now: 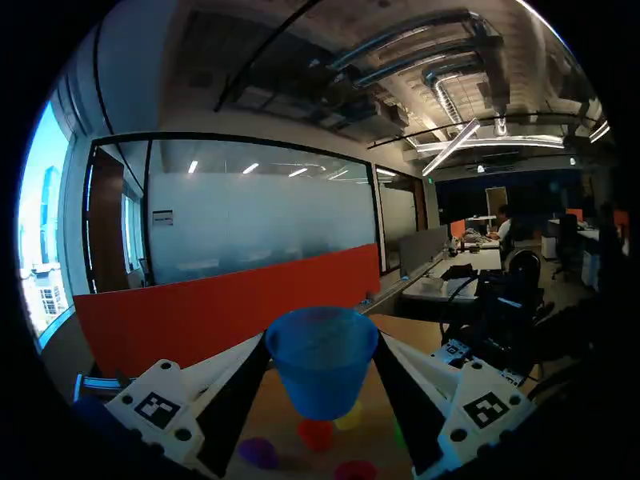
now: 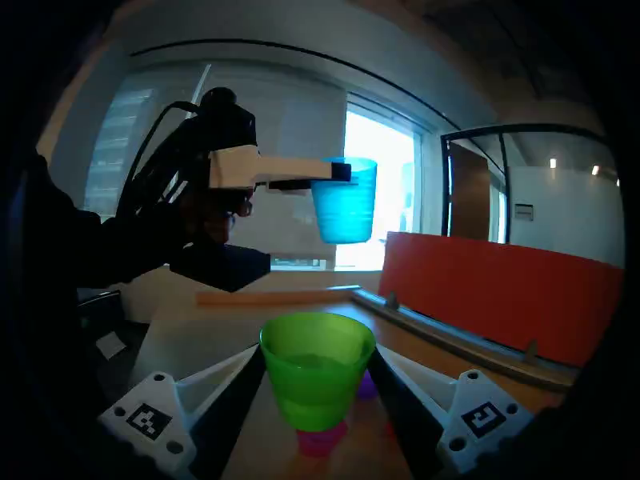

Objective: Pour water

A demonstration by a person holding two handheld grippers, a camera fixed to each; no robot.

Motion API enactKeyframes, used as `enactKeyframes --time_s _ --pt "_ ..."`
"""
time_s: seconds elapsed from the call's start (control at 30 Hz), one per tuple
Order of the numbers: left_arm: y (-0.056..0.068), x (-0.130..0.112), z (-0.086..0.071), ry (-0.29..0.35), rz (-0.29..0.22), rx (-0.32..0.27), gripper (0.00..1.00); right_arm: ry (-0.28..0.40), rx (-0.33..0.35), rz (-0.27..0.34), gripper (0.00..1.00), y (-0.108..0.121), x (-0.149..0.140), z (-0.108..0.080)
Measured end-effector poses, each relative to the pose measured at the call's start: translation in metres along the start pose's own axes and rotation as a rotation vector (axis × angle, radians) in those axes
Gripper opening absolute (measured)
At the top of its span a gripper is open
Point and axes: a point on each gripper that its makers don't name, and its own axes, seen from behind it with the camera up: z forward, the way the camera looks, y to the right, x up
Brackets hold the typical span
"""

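Right tool [image 2: 318,358] clamped on green cup [image 2: 317,388]; cup upright, above tabletop [image 2: 232,340]. Left tool [image 1: 322,350] clamped on blue cup [image 1: 322,380], upright, raised high; seen from right gripper view at 12 o'clock. Small coloured cups [image 1: 317,434] on tabletop, 6 o'clock under blue cup. Orange partition [image 1: 224,312] behind.

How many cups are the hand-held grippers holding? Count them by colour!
blue cup: 1
green cup: 1
Total: 2
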Motion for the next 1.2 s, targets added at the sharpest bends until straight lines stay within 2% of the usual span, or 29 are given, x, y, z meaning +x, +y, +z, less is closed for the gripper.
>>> enactKeyframes --time_s 0.3,0.7,1.2 --pt "-0.003 -0.003 0.001 -0.002 -0.019 0.002 0.87 -0.003 0.003 0.009 0.9 -0.002 0.001 0.001" --pt "-0.011 -0.014 -0.002 -0.018 -0.011 0.017 0.87 -0.007 0.008 0.019 0.9 -0.005 0.004 0.0" --pt "-0.019 -0.042 -0.009 -0.059 -0.027 0.025 0.87 -0.05 0.024 0.028 0.9 -0.008 -0.008 -0.002"
